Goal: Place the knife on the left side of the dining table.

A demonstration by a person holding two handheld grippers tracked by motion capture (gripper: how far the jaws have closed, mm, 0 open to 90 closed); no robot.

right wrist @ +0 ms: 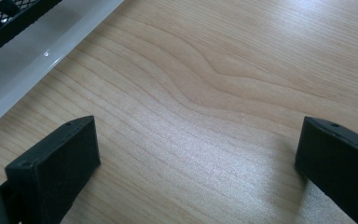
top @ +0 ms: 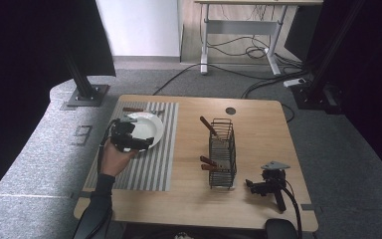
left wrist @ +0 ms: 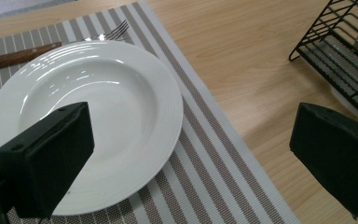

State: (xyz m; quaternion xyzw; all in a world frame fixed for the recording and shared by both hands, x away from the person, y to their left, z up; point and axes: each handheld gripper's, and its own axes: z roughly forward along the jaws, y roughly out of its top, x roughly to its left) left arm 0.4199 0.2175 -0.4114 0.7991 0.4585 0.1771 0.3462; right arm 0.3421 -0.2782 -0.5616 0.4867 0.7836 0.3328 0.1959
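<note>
White plate (left wrist: 98, 116) on striped placemat (left wrist: 214, 158) — fork (left wrist: 51, 46) behind it

A black wire rack (top: 222, 152) stands on the tabletop (top: 258, 124), right of the middle. Three wooden handles (top: 208, 125) rise out of the rack, one at its far end and two near its front end. A clear tray (right wrist: 32, 56) lies under the rack. Left of the rack lies a striped mat (top: 151, 164). A round hole (top: 230, 110) is in the tabletop beyond the rack. Further beyond the rack, on the floor, stands a desk (top: 238, 20) with white legs, and cables (top: 238, 50) lie under it. A power strip (top: 295, 82) lies on the floor, behind the rack to the right.
</note>
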